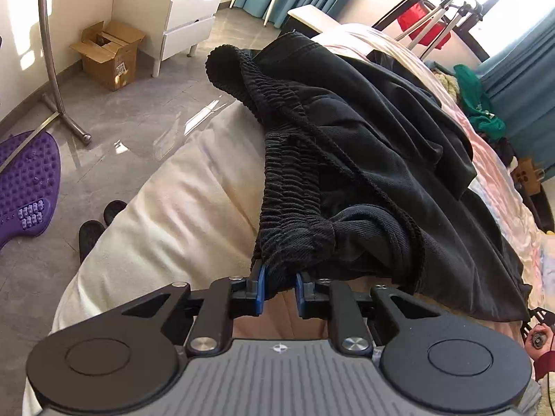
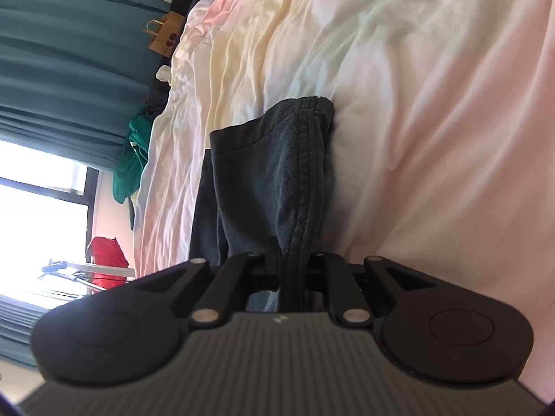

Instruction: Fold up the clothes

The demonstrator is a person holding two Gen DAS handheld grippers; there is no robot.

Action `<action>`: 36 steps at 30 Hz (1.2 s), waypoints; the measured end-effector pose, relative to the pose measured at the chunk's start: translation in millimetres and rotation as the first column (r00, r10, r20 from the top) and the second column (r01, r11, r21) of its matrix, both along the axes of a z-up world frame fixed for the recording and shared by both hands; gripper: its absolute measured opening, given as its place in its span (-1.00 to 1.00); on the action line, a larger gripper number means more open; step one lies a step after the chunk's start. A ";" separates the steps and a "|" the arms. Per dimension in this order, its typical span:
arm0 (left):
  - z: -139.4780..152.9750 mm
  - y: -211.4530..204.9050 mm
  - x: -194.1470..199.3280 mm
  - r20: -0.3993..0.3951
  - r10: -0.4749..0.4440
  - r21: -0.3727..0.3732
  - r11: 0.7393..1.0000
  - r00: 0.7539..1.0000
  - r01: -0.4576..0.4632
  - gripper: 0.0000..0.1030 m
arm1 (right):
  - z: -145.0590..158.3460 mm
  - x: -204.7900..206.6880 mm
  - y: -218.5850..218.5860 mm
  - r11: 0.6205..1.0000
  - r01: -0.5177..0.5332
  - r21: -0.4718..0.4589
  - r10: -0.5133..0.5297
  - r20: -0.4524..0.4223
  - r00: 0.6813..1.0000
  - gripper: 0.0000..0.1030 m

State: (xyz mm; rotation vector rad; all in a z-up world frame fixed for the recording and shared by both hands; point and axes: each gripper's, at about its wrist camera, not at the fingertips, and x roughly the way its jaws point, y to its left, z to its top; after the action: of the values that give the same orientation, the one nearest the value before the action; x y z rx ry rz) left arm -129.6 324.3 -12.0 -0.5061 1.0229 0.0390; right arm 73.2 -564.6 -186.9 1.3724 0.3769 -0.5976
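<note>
A pair of black shorts (image 1: 374, 145) with a ribbed elastic waistband lies stretched over the pastel bed cover (image 1: 194, 187). My left gripper (image 1: 280, 274) is shut on the bunched waistband at the near end, its blue pads pinching the cloth. In the right wrist view my right gripper (image 2: 291, 260) is shut on a stitched hem of the same black shorts (image 2: 274, 173), which hang against the bed cover (image 2: 433, 121). The fingertips of both grippers are mostly hidden by cloth.
Left of the bed are grey floor tiles, a cardboard box (image 1: 109, 53), a white drawer unit (image 1: 190, 17), a metal stand (image 1: 52, 69), a purple mat (image 1: 24, 183) and black slippers (image 1: 100, 223). Green clothing (image 1: 480, 104) and a red garment (image 1: 419, 24) lie beyond the bed near teal curtains.
</note>
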 end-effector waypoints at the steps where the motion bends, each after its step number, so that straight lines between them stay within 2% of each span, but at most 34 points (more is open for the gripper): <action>1: 1.6 -1.2 -1.0 0.006 -0.005 0.006 1.000 1.000 0.005 -0.57 | 0.4 0.6 0.8 1.000 0.001 -0.003 -0.001 -0.003 1.000 -0.79; 4: 8.0 -5.7 -6.2 0.021 0.003 0.065 0.998 1.000 -0.004 -0.48 | 5.8 3.9 2.6 0.999 -0.003 -0.046 0.001 -0.048 0.999 -0.71; 5: 11.2 -7.9 -7.5 0.030 0.016 0.106 0.994 0.999 -0.019 -0.29 | 9.5 5.4 3.2 0.997 -0.005 -0.074 -0.001 -0.076 0.997 -0.57; 6: 15.6 -8.3 -9.8 0.038 0.030 0.144 0.989 0.999 -0.035 0.10 | 14.6 6.7 4.0 0.993 -0.003 -0.114 -0.010 -0.112 0.994 -0.45; 8: 29.8 -10.7 -17.5 0.087 0.060 0.229 0.970 0.994 -0.079 0.50 | 27.8 5.8 5.2 0.976 0.004 -0.218 -0.041 -0.161 0.986 0.28; 10: 46.9 -18.8 -22.5 0.165 0.051 0.314 0.944 0.985 -0.101 0.53 | 39.3 4.5 8.7 0.957 0.005 -0.288 -0.057 -0.171 0.984 0.66; 13: 66.0 -38.9 -15.9 0.220 0.018 0.380 0.919 0.975 -0.103 0.54 | 58.3 5.8 18.4 0.921 -0.021 -0.390 -0.058 -0.189 0.980 0.63; 15: 76.8 -62.2 -3.5 0.278 -0.026 0.405 0.910 0.960 -0.093 0.54 | 74.5 8.9 29.3 0.879 -0.048 -0.474 -0.048 -0.189 0.981 0.63; 21: 87.0 -148.6 33.5 0.400 -0.116 0.452 0.888 0.909 -0.086 0.54 | 112.7 15.4 74.3 0.754 -0.206 -0.624 0.131 -0.164 0.978 0.63; 24: 82.1 -185.3 48.5 0.423 -0.152 0.440 0.896 0.893 -0.056 0.54 | 120.4 17.3 101.3 0.668 -0.321 -0.671 0.257 -0.196 0.946 0.63; 26: 77.2 -207.4 59.4 0.429 -0.177 0.443 0.896 0.886 -0.035 0.54 | 124.6 19.0 115.1 0.625 -0.366 -0.690 0.315 -0.206 0.927 0.63; 31: 67.2 -255.2 88.8 0.452 -0.219 0.440 0.898 0.865 -0.002 0.54 | 131.3 24.5 138.7 0.573 -0.422 -0.703 0.435 -0.175 0.883 0.63; 36: 54.3 -294.4 127.3 0.469 -0.277 0.457 0.889 0.839 0.038 0.54 | 130.6 33.4 169.2 0.455 -0.488 -0.745 0.528 -0.215 0.821 0.63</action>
State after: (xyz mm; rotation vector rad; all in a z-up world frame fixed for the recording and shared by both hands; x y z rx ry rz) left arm -2.3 29.9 42.3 -0.0044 0.4846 -0.0246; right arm 106.5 -395.5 -56.3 0.3586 0.3994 -0.1519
